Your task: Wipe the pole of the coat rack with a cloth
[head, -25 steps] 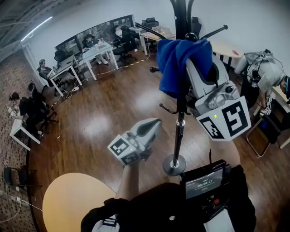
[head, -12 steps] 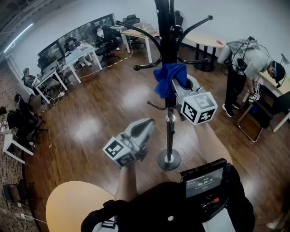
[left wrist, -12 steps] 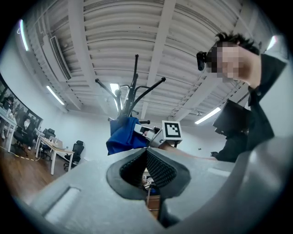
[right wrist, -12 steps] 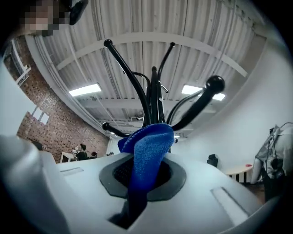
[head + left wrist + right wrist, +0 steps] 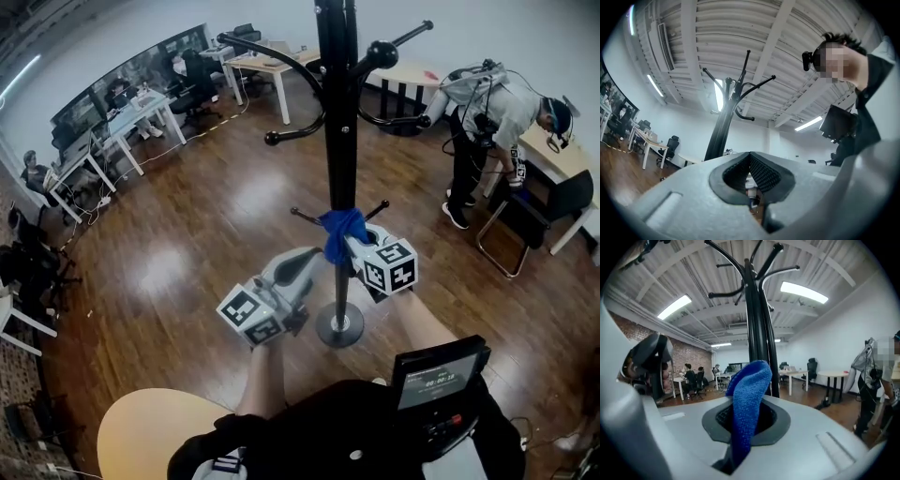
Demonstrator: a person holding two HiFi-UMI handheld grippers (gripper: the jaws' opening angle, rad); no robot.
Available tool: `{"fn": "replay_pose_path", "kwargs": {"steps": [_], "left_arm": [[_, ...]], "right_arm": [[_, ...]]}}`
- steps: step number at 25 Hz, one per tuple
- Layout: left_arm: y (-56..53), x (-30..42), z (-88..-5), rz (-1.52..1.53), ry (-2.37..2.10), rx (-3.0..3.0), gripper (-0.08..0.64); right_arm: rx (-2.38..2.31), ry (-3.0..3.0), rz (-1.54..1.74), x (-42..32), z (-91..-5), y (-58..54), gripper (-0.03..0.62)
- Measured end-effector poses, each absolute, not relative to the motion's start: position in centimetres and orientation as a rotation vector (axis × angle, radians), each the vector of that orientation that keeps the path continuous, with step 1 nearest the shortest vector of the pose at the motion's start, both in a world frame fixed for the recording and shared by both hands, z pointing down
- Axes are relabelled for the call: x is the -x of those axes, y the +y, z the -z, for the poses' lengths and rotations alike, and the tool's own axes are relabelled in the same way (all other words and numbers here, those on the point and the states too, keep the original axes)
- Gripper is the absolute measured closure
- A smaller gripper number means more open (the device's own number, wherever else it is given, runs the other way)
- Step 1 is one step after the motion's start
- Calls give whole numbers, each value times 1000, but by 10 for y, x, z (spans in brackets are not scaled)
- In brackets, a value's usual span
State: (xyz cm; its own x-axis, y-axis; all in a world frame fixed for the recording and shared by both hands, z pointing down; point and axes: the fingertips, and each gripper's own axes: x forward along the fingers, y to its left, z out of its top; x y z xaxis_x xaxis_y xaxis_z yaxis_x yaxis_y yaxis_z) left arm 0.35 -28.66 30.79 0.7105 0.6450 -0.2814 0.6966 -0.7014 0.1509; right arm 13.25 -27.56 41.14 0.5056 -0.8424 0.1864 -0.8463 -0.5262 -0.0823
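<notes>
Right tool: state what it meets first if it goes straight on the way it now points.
The coat rack's pole, directly ahead. The right tool is shut on the blue cloth, which seems pressed against that pole, though contact is hard to judge.

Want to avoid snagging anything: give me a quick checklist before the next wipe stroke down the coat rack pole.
1. Grip on the cloth: ok, right gripper shut on it.
2. Contact with the pole: ok, cloth wrapped round it in the head view.
3. Left gripper out of the way: ok, shut, empty, beside the pole.
4. Pole below the cloth: ok, bare down to the base.
5. Base sitting flat: cannot tell.
6. Bystander clear: ok, far off.
</notes>
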Motion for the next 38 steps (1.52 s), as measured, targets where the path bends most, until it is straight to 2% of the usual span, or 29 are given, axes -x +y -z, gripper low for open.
{"fn": "replay_pose_path", "kwargs": {"steps": [3, 9, 11, 16, 19, 26, 30, 32, 38], "left_arm": [[-284, -9, -313, 285, 1081, -2648, 558], [-268, -18, -308, 287, 1092, -2643, 558], [-261, -18, -305, 280, 1077, -2665, 558], [-250, -27, -304, 293, 932, -2757, 558], [-244, -49, -304, 278, 729, -2830, 558], [-209, -67, -294, 293, 385, -2901, 558], [-200, -64, -296, 263, 263, -2921, 558], [-203, -60, -298, 256, 245, -2936, 558], [-202, -54, -290, 254, 278, -2960, 558]], "right_arm": [[-2716, -1564, -462, -126, -440, -274, 572], [-2574, -1836, -743, -87, -429, -253, 572], [-2598, -1936, -645, -80, -404, -239, 572], [-2749, -1910, -46, -103, -328, -206, 572], [-2653, -1977, 106, -122, -316, -203, 572], [-2601, -2186, 170, -146, -298, -183, 572], [-2831, -2046, 369, -176, -276, -145, 572], [-2930, -1988, 362, -189, -279, -139, 572], [-2534, -2267, 147, -142, -302, -200, 572]]}}
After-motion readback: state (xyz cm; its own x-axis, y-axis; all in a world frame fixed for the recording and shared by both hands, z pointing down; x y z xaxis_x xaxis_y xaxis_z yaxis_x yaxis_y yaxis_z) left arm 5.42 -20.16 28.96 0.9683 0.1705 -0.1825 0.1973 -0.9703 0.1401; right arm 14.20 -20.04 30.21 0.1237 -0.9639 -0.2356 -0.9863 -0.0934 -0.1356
